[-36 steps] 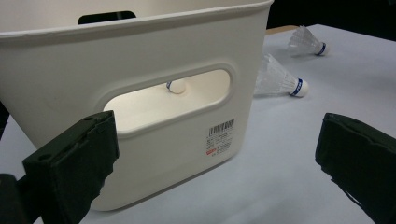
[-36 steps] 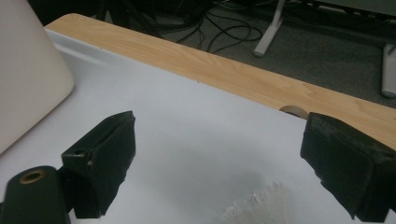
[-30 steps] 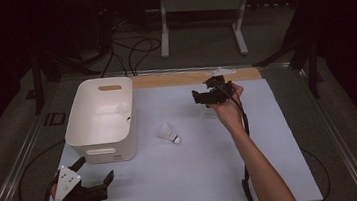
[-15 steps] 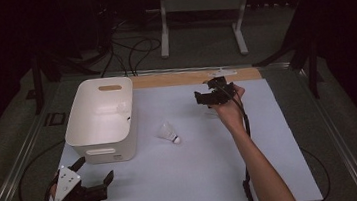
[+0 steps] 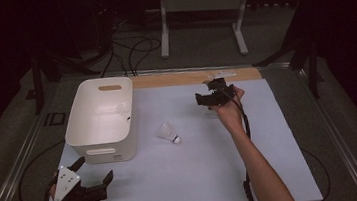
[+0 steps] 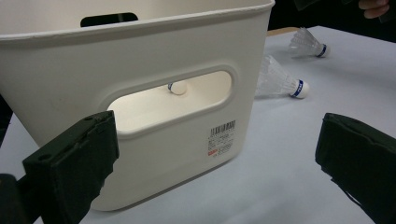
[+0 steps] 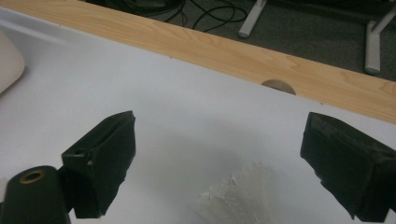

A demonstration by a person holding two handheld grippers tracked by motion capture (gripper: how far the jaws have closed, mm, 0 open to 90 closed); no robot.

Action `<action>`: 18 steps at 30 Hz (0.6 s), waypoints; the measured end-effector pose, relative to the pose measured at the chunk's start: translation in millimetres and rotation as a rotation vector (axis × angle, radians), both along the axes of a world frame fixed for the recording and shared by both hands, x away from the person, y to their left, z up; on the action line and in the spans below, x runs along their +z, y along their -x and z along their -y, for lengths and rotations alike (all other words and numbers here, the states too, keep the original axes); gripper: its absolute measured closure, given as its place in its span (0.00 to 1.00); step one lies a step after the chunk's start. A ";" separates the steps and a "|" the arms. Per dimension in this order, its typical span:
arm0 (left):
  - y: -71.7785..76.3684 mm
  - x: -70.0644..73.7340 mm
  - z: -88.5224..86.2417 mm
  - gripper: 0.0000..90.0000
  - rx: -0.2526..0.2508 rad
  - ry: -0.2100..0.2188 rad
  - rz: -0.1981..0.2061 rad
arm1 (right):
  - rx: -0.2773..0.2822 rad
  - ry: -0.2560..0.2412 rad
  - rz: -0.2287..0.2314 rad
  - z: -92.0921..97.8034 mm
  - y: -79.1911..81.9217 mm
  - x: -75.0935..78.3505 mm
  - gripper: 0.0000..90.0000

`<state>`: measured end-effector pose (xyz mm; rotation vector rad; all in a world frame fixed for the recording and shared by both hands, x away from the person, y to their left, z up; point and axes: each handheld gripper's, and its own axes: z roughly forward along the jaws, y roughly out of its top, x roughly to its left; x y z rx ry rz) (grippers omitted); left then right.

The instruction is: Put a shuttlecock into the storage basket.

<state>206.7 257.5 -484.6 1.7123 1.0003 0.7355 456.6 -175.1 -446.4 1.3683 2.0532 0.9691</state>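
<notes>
Slightly lower now in the high view, the wide-open right gripper (image 5: 205, 97) hangs far right of the white plastic tub (image 5: 99, 120), and in its own view the white feather shuttlecock (image 7: 243, 196) lies just below between its jaws; the left gripper (image 5: 94, 174), also open, waits in front of the tub.

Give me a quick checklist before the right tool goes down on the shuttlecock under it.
1. Right tool open: ok, jaws stand wide apart.
2. Far shuttlecock between the jaws: ok, its feathers lie low between them.
3. Cork end position: cannot tell, it is cut off at the frame edge.
4. White bin open on top to take it: ok; one shuttlecock already lies inside.
5. Left tool out of the way: ok, open, at the near table edge.
6. Middle shuttlecock apart from the grasp: ok.
</notes>
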 end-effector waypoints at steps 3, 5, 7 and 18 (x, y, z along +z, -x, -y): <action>0.0 0.0 0.2 0.00 0.000 0.002 0.001 | -0.003 0.004 -0.006 0.0 -0.9 -1.5 0.11; 0.0 0.0 0.2 0.00 0.000 0.000 0.000 | -0.008 0.005 -0.013 0.1 -2.4 -4.3 0.11; 0.0 0.0 0.2 0.00 0.000 0.000 0.000 | -0.009 0.011 -0.012 0.3 -3.0 -5.1 0.11; -0.2 -0.1 0.4 0.00 -0.002 -0.001 -0.001 | -0.031 0.024 -0.027 2.5 -8.8 -14.4 0.12</action>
